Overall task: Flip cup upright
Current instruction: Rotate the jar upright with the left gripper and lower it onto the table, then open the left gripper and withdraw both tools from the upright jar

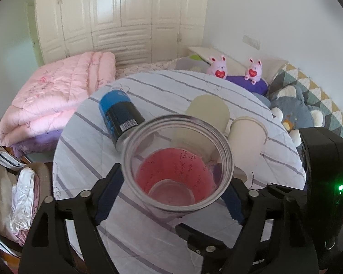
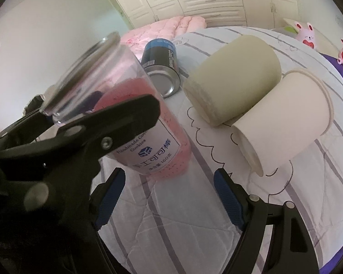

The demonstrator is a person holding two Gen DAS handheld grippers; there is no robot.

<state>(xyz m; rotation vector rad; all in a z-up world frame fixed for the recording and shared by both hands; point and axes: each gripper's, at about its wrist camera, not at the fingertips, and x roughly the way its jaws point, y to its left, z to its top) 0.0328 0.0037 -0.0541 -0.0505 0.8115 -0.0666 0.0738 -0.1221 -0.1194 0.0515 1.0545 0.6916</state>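
Observation:
A clear plastic cup [image 1: 178, 164] with a pink paper liner and a white label is held between the blue pads of my left gripper [image 1: 171, 196], its open mouth toward the camera. In the right wrist view the same cup [image 2: 130, 118] is tilted, mouth up-left, base resting on or just above the striped cloth, with the left gripper's black finger across it. My right gripper [image 2: 169, 198] is open and empty, just in front of the cup's base. A cream cup [image 2: 233, 77] and a white paper cup [image 2: 283, 118] lie on their sides.
A blue-black can [image 1: 121, 116] lies on its side on the round table with a striped cloth [image 1: 194, 91]. A pink quilt [image 1: 50, 100] lies behind, two pink plush rabbits [image 1: 219, 67] and cushions to the right. Clothes are piled at the left.

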